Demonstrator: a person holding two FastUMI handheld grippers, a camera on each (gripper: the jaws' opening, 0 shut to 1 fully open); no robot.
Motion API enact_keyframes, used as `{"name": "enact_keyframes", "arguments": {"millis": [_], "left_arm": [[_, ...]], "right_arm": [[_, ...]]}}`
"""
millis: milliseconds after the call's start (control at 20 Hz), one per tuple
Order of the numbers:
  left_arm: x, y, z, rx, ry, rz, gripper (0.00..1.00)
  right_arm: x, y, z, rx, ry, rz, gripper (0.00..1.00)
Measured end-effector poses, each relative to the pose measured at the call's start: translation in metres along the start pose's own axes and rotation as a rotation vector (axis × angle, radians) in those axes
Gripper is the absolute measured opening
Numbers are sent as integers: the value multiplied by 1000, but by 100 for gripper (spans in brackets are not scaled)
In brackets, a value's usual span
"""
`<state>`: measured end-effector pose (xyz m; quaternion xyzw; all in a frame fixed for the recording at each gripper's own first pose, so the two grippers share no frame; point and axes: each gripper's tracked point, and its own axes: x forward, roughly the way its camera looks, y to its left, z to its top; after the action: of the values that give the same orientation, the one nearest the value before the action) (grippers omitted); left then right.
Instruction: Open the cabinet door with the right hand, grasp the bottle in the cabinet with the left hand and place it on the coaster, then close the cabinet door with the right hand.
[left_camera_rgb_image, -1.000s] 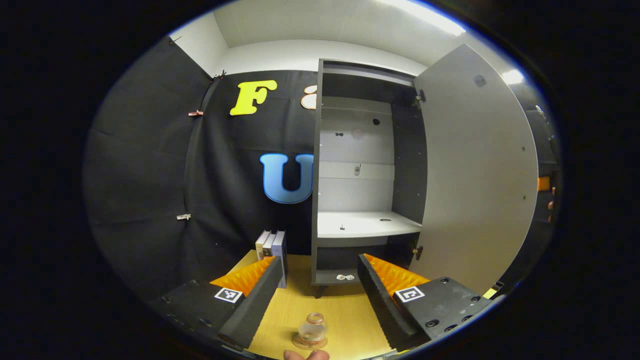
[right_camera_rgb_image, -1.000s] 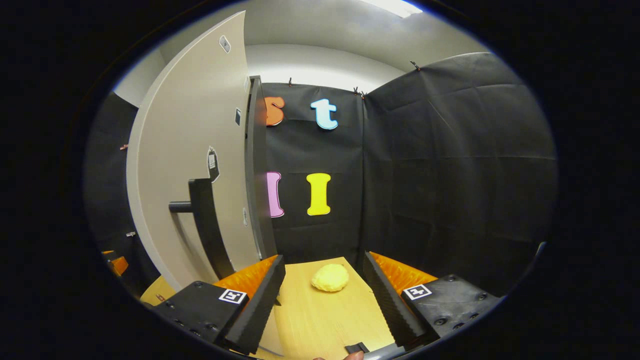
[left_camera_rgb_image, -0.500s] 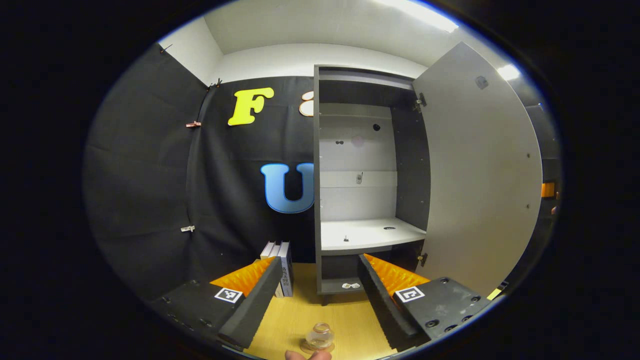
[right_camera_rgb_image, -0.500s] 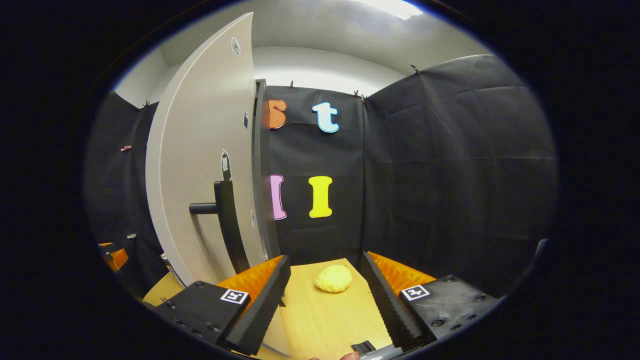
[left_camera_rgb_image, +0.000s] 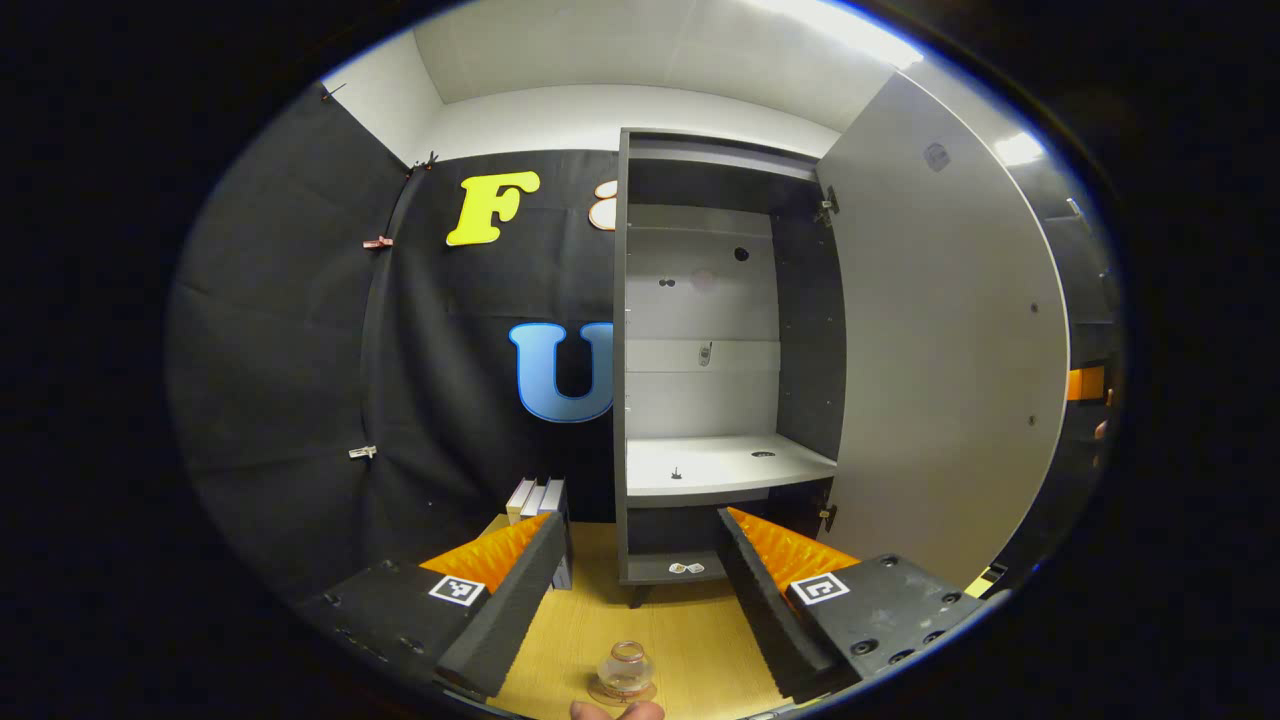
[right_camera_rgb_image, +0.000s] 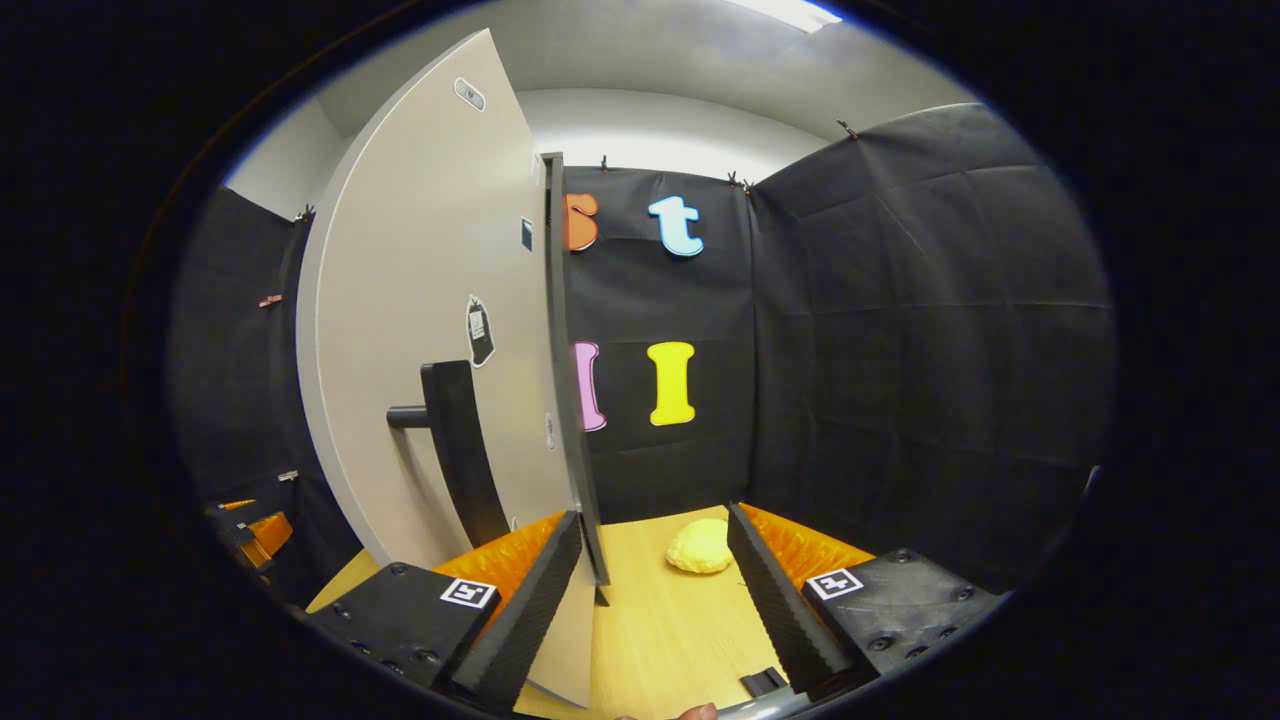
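Both tools gape wide, holding nothing. Below the left tool (left_camera_rgb_image: 635, 590), the bottle (left_camera_rgb_image: 626, 668) sits on its coaster (left_camera_rgb_image: 622, 692) on bare tabletop (left_camera_rgb_image: 690, 640), with the cabinet (left_camera_rgb_image: 700, 400) ahead. The door's (right_camera_rgb_image: 440, 330) free edge stands just ahead of the right tool (right_camera_rgb_image: 650, 600), its handle (right_camera_rgb_image: 460, 450) left of the tool and a yellow lump (right_camera_rgb_image: 700, 546) ahead.
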<state>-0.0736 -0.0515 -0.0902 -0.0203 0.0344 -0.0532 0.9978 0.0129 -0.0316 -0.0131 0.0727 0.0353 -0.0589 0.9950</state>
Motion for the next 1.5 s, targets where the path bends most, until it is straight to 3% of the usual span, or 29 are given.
{"name": "enact_keyframes", "arguments": {"millis": [450, 600, 650, 1050, 1500], "left_arm": [[-10, 11, 2, 17, -2, 32, 93], [-11, 13, 3, 24, 0, 32, 93], [-12, 13, 4, 25, 0, 32, 95], [-10, 15, 11, 32, -5, 21, 95], [-6, 9, 15, 29, -12, 6, 95]], "right_arm": [[8, 89, -14, 67, 35, 180, 97], [14, 109, -15, 63, 37, 226, 100], [16, 117, -16, 65, 39, 239, 97], [15, 184, -39, 43, 77, 375, 97], [12, 173, -40, 29, 67, 360, 98]]}}
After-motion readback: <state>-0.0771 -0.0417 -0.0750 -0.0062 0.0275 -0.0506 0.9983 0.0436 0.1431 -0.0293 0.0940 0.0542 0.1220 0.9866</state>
